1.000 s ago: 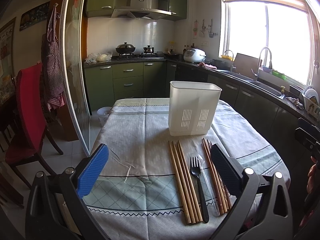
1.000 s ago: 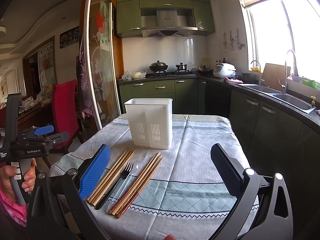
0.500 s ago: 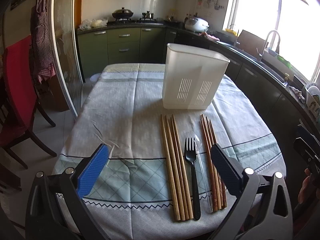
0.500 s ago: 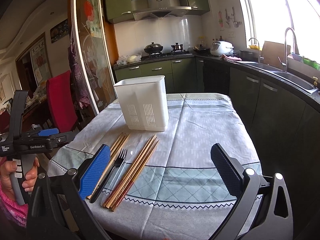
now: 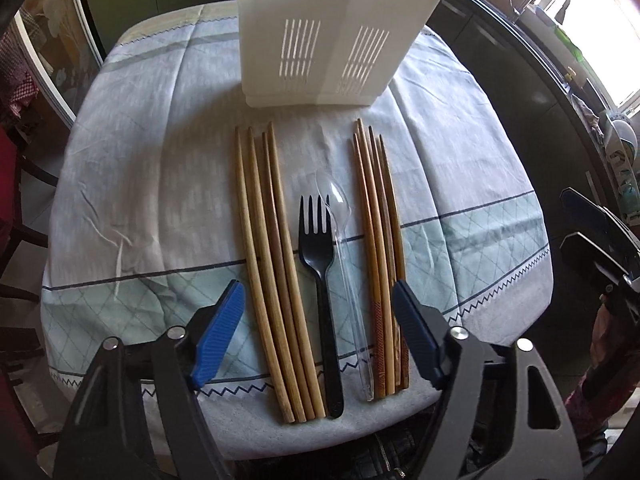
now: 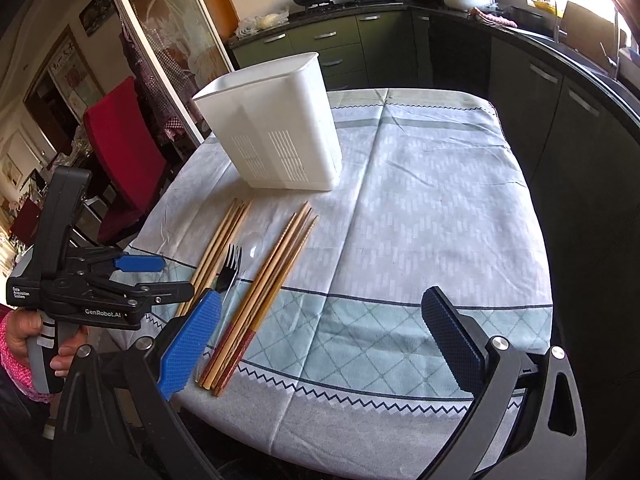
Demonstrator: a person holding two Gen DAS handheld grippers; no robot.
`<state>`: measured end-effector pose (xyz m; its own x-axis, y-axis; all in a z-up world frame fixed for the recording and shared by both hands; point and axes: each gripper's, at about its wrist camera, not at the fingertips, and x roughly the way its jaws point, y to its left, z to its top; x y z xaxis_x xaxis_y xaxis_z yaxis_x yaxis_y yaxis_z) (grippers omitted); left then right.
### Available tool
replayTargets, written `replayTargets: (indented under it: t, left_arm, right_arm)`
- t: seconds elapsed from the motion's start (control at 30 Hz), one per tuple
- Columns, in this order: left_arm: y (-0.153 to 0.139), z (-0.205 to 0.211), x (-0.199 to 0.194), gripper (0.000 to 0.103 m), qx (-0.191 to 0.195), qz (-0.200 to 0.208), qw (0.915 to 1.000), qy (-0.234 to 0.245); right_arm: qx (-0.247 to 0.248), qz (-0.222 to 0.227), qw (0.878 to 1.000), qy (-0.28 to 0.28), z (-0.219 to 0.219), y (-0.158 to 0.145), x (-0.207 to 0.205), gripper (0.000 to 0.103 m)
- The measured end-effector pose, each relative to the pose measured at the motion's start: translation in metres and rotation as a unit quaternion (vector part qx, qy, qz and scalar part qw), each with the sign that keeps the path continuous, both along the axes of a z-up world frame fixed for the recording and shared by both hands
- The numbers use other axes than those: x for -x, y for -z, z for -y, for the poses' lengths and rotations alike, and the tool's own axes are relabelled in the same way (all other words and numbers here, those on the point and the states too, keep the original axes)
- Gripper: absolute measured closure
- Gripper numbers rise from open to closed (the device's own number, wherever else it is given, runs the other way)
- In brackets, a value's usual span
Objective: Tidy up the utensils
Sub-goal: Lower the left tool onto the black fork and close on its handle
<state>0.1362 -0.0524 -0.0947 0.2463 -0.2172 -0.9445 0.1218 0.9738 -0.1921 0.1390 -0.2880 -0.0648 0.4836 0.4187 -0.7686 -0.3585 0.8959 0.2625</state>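
Note:
A white slotted utensil holder [image 5: 332,32] stands upright on the table; it also shows in the right wrist view [image 6: 276,128]. In front of it lie a light bundle of chopsticks [image 5: 272,264], a black plastic fork [image 5: 322,280], a clear plastic spoon [image 5: 344,264] and a darker bundle of chopsticks [image 5: 380,248]. My left gripper [image 5: 318,316] is open, its blue pads straddling the near ends of the utensils just above them. My right gripper [image 6: 324,336] is open and empty over the cloth, right of the darker chopsticks [image 6: 272,280]. The left gripper [image 6: 140,276] shows in the right wrist view.
The table has a pale blue and grey cloth [image 6: 420,184]. A red chair [image 6: 120,152] stands at its left, with a glass sliding door [image 6: 168,40] behind. Green kitchen cabinets [image 6: 340,48] and a dark counter with a sink [image 6: 560,40] run along the back and right.
Both grippers have tilted down and moved closer to the table. The left gripper now hangs low over the near ends of the utensils. Nothing has been picked up.

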Motion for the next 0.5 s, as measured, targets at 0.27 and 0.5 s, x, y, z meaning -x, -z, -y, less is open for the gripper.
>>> replayTargets:
  t: [0.27, 0.5]
  left_arm:
    - [0.013, 0.012, -0.004, 0.054, 0.002, -0.035, 0.9994, 0.007]
    - [0.020, 0.020, -0.010, 0.078, -0.020, -0.046, 0.9986, 0.015]
  right_arm:
    - [-0.012, -0.019, 1.000, -0.017, -0.003, 0.008, 0.003, 0.004]
    - [-0.014, -0.012, 1.000, -0.024, -0.004, 0.002, 0.007, 0.004]
